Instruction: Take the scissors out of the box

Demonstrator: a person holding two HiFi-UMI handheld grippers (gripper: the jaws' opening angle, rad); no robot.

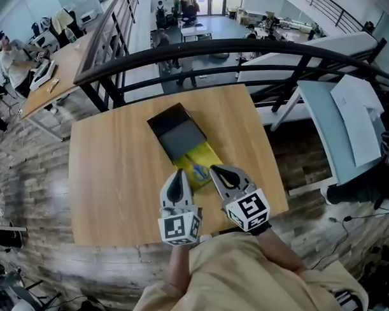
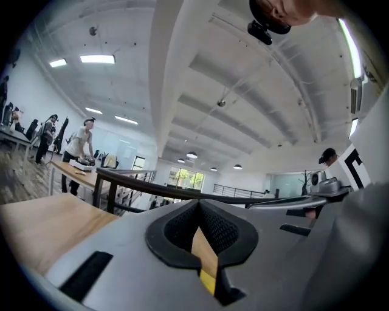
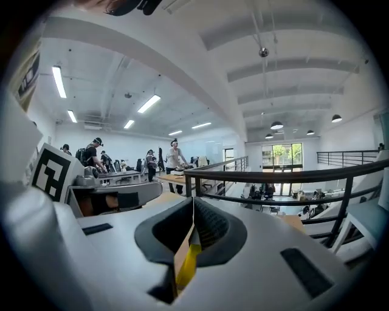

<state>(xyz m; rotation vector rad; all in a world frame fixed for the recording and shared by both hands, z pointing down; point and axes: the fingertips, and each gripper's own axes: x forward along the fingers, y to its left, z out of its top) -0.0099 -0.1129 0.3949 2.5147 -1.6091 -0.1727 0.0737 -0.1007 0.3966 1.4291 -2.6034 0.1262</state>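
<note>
**Q:** State of the left gripper [image 1: 177,174]?
**A:** Jaws together at the tips, nothing clamped. It points level over the near part of the table [image 1: 115,167].

**Q:** State of the right gripper [image 1: 215,170]?
**A:** Jaws together, empty. It is just beside the left gripper.

**Q:** Location of the scissors [image 1: 199,172]?
**A:** The blue-handled scissors lie inside the box [image 1: 176,134], in its open yellow end. A dark lid [image 1: 171,124] covers the far end. In the head view the scissors appear between the two gripper tips. Whether either gripper touches the box cannot be determined.
</note>
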